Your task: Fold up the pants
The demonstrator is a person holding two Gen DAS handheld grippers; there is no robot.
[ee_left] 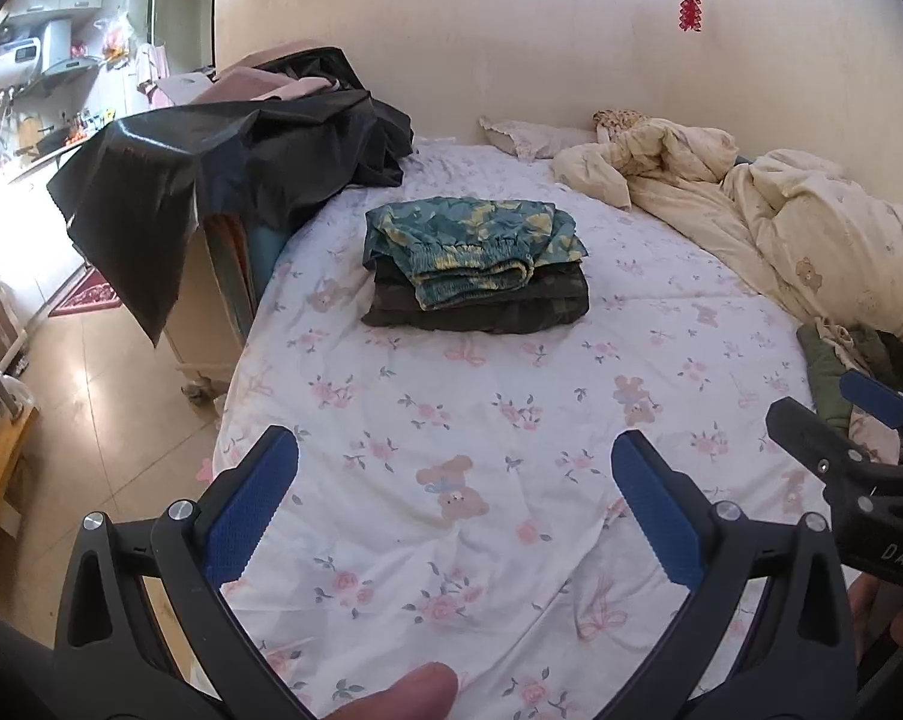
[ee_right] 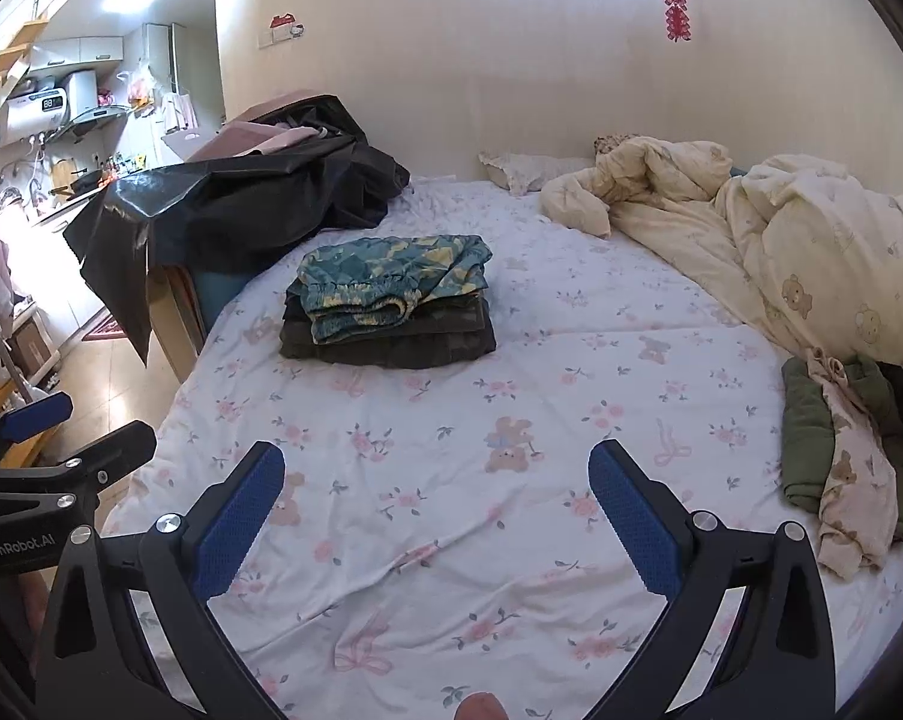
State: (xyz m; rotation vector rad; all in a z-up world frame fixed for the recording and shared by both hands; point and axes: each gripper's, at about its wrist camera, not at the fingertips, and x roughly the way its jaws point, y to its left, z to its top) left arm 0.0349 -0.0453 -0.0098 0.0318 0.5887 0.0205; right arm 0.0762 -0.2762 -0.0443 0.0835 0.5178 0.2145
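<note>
Both the left gripper (ee_left: 454,516) and right gripper (ee_right: 436,519) gape empty over the bed (ee_right: 511,540). Unfolded pants (ee_right: 841,468) lie heaped at its right edge: soft, limp, light; pinch the waistband.

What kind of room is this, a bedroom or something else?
Most likely a bedroom in a small flat: a bed with a flowered sheet, a rumpled quilt, and a kitchen at the left.
</note>
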